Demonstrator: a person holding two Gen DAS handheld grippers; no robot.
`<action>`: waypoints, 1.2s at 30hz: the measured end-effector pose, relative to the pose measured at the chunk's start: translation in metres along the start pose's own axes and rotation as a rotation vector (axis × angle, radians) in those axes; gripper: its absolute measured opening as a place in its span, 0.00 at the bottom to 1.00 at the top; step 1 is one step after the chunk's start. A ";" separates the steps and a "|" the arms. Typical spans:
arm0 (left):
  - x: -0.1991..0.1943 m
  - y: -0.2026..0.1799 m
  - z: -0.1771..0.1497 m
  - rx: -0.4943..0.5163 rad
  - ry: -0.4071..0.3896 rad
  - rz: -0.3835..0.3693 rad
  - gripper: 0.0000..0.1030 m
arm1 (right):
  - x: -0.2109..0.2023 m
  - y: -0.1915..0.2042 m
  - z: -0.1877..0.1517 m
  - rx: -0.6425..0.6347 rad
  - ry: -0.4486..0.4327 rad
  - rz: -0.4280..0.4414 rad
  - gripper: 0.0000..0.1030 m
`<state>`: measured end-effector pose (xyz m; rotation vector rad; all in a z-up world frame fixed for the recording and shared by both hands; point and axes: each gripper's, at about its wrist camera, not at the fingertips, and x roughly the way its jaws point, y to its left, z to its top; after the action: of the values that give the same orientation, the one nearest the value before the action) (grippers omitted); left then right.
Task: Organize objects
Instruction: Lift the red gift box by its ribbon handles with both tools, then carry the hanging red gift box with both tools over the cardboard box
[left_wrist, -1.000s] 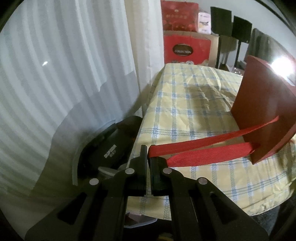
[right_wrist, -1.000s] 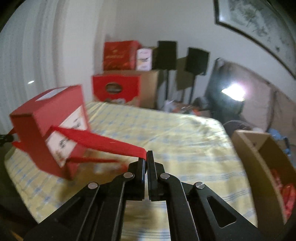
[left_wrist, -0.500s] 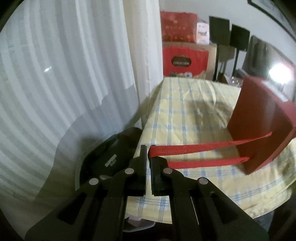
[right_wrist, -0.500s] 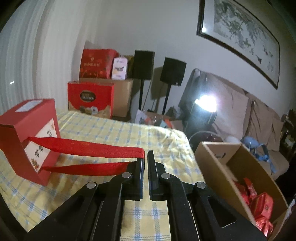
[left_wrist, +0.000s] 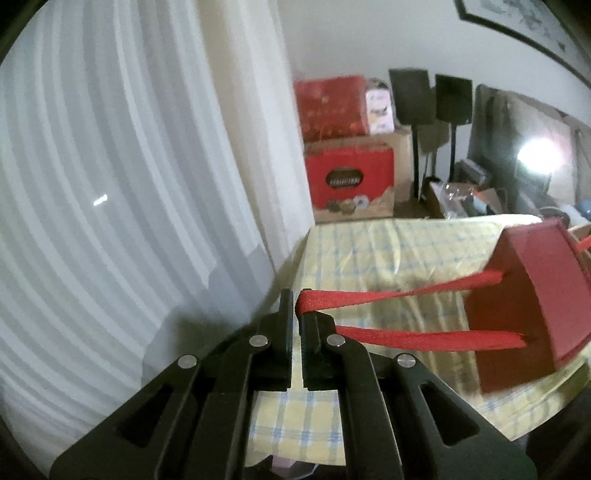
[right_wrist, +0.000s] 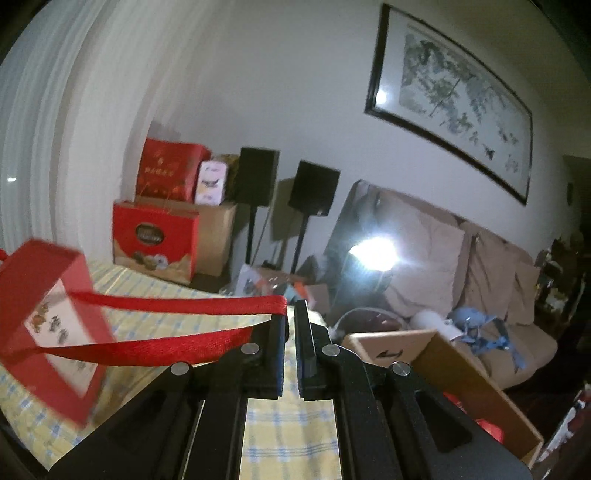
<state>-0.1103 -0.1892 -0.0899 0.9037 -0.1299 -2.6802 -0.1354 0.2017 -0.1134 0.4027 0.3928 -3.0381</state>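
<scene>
Though formerly lower, red box (left_wrist: 532, 295) aloft.

Left gripper (left_wrist: 294, 306) and right gripper (right_wrist: 291, 319): matte black plastic, two flat straight fingers (left_wrist: 285, 332) each, angular linkage arms with slot cutouts, four round silver screws per gripper.

A home living room: beige sofa (right_wrist: 480, 266), framed painting (right_wrist: 454, 99), 2 speakers (right_wrist: 314, 188), checked tablecloth (left_wrist: 388, 258)

Table (left_wrist: 369, 254) under yellow-and-blue checked cloth (right_wrist: 288, 432) — cloth creased; whether red box (left_wrist: 535, 295) touches it, unclear.
</scene>
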 end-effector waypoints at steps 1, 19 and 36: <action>-0.006 -0.004 0.003 0.005 -0.018 0.007 0.04 | -0.003 -0.004 0.002 -0.003 -0.011 -0.012 0.02; -0.081 -0.080 0.048 0.059 -0.250 0.038 0.04 | -0.080 -0.101 0.007 0.023 -0.161 -0.141 0.02; -0.128 -0.139 0.073 0.134 -0.381 0.091 0.04 | -0.110 -0.148 0.001 -0.020 -0.197 -0.123 0.02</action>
<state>-0.0948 -0.0176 0.0168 0.3988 -0.4281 -2.7513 -0.0416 0.3461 -0.0475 0.0782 0.4510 -3.1498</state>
